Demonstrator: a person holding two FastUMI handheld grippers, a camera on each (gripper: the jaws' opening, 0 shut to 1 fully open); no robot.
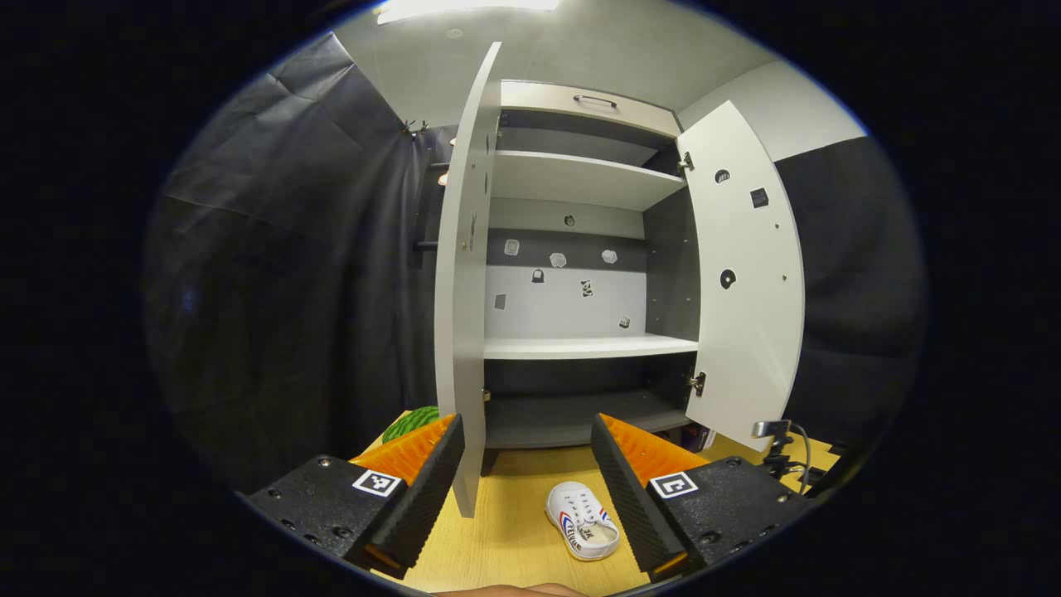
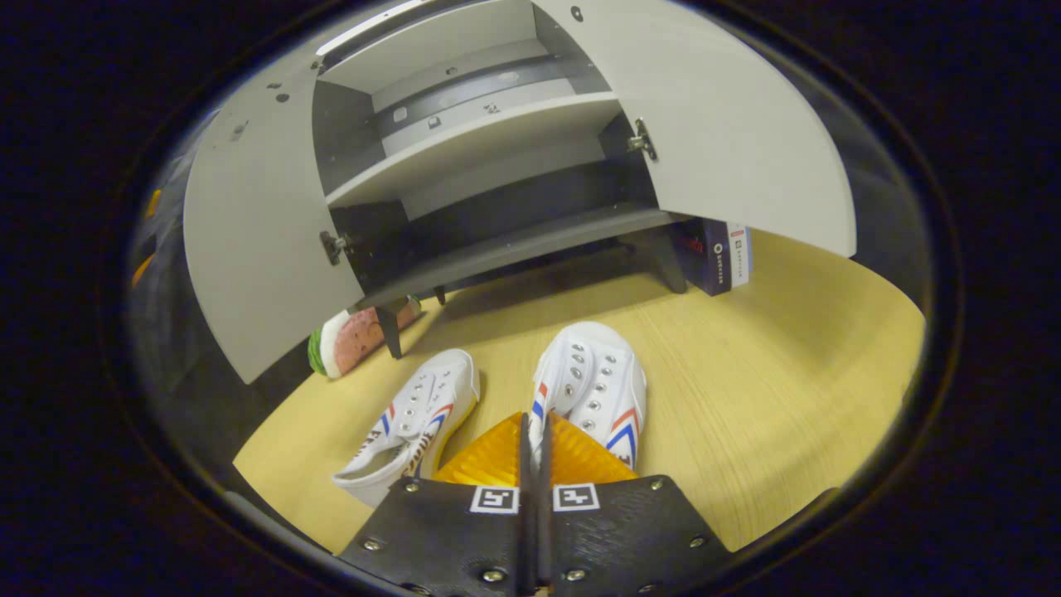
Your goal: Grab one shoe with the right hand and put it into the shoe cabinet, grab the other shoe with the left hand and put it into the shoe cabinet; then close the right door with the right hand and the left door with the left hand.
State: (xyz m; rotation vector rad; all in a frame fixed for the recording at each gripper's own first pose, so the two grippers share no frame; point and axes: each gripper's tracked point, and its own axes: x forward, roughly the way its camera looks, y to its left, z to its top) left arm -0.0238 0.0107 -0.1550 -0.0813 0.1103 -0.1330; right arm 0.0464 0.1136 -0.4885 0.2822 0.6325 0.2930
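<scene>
Both cabinet doors stood open.
Right gripper [image 2: 533, 444] clamped a white sneaker's [image 2: 590, 385] edge; left gripper's [image 1: 524, 473] fingers gaped apart.

Both doors [image 2: 257, 240] stand wide, leaving the shoe cabinet's bottom shelf [image 2: 530, 240] open.

Two white shoes [image 2: 593, 385] [image 2: 414, 419] on wooden table, shoe cabinet [image 2: 489, 141] behind, both doors open

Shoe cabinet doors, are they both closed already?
No, both doors, the left door and the right door, stand wide open, showing the bare shelves of the shoe cabinet.
</scene>
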